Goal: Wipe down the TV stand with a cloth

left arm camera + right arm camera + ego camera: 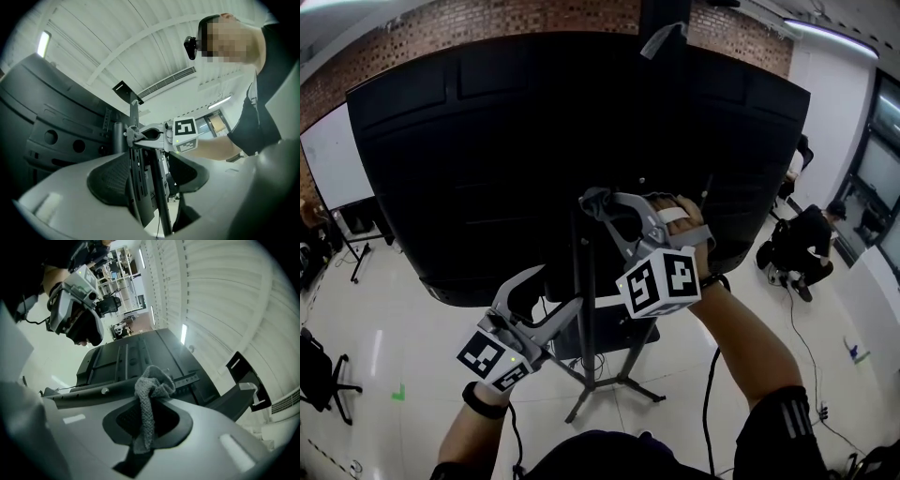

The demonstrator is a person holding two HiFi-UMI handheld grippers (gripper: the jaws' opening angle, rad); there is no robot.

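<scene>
Two risks applied, the larger first. The television (pixel 534 159) rode high on a slim stand (pixel 582 262), so a hard sideways push on the post could have rocked or tipped the set. The cloth (pixel 152 380) was pinched in the closed jaws of the right gripper (pixel 149 416) and lay bunched against the post, just under the back of the set. Only a narrow fold looked clamped, so drag on a bracket could have pulled it free. The left gripper (pixel 149 185) had its jaws spread either side of the post, lower down; contact could not be confirmed.

Surface: dark metal post with perforated rails and splayed feet (pixel 619 384).

Room: glossy pale floor (pixel 412 356), brick wall (pixel 487 23) at the far side, and a seated person (pixel 806 239) at the far right.
</scene>
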